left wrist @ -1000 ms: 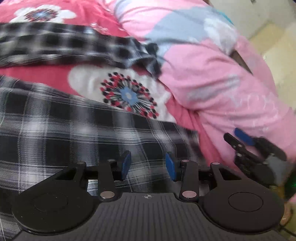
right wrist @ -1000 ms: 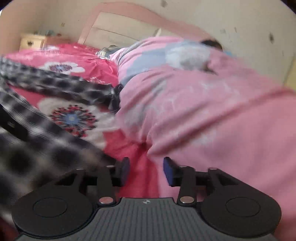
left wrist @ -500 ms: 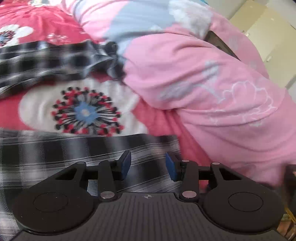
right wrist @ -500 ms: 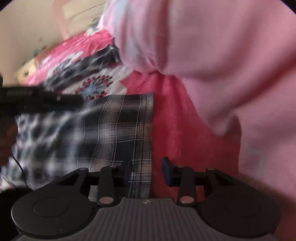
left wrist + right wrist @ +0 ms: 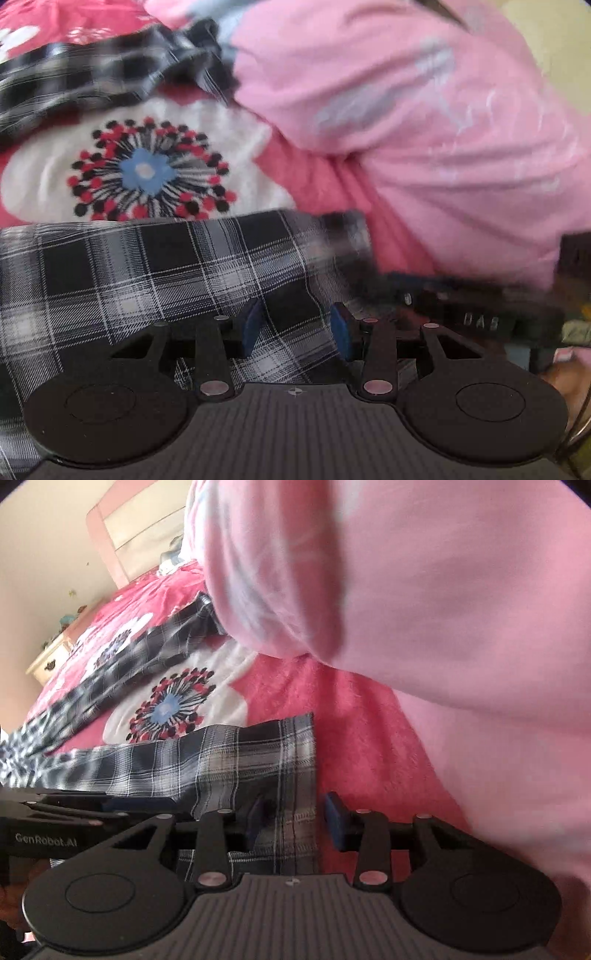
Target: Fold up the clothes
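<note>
The plaid garment (image 5: 236, 760) lies flat on the red flowered bedspread (image 5: 354, 738), below its big printed flower, handy for folding. The right gripper (image 5: 291, 818) has just been closing around its hemmed edge, pads not yet pinching. The left gripper (image 5: 295, 326) hangs part-open over the cloth beside it, holding nothing. A pink quilt (image 5: 424, 122) is bunched beyond.

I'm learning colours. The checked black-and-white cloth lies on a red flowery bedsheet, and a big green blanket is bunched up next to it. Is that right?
Almost. The blanket is pink, not green; the right wrist view shows it clearly. The rest holds: the checked black-and-white cloth lies on the red flowery bedsheet, with the blanket bunched up next to it.
</note>
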